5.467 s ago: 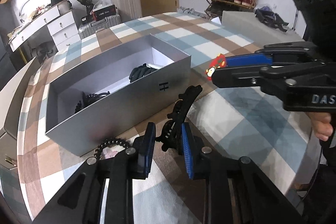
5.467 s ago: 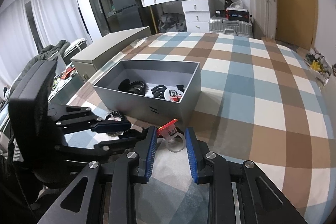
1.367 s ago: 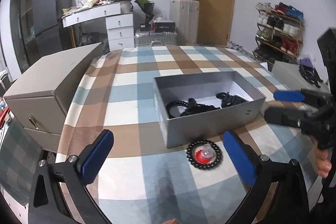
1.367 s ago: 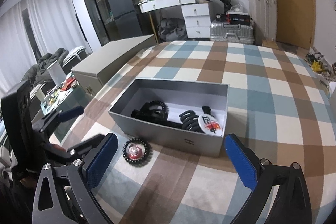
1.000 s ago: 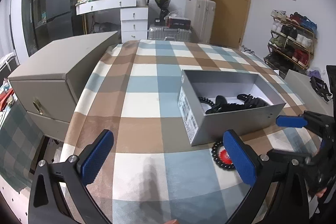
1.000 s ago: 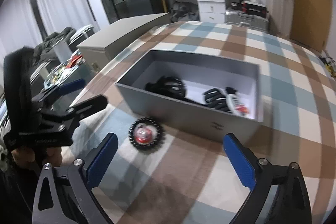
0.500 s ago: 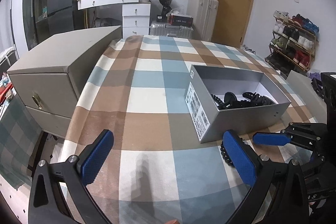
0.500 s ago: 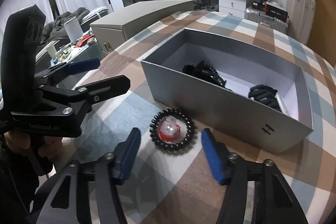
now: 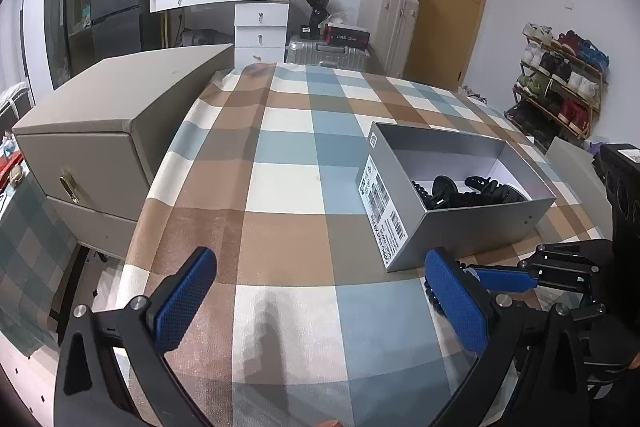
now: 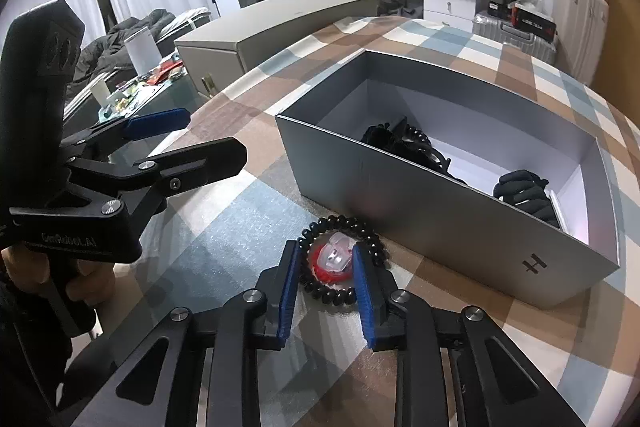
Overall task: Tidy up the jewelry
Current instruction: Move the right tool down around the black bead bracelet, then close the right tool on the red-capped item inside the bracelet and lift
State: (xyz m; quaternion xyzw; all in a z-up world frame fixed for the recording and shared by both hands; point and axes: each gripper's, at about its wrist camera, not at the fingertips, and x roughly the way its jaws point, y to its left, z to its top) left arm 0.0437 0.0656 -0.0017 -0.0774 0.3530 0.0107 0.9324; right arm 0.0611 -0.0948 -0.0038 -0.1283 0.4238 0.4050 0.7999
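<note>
A black bead bracelet (image 10: pixel 340 297) lies on the checked cloth just in front of the grey box (image 10: pixel 440 195), with a red and clear clip (image 10: pixel 334 259) inside its ring. My right gripper (image 10: pixel 326 251) points down at it, jaws closing. Its left pad touches the left beads; its right pad lies across the ring against the clip. The box (image 9: pixel 480 223) holds several black hair pieces (image 10: pixel 400 143). My left gripper (image 9: pixel 320 299) hangs wide open over bare cloth left of the box, holding nothing. Only a few beads (image 9: pixel 434 297) show in the left wrist view.
A beige drawer cabinet (image 9: pixel 100 131) stands against the table's left edge. The checked tablecloth (image 9: pixel 288 187) stretches behind and left of the box. A hand (image 10: pixel 24 267) holds the left gripper's handle. A dresser, suitcases and a shoe rack stand far off.
My right gripper came down and forward onto the bracelet, and its jaws narrowed from wide open to close around the beads and clip. The left gripper stayed wide open and almost still.
</note>
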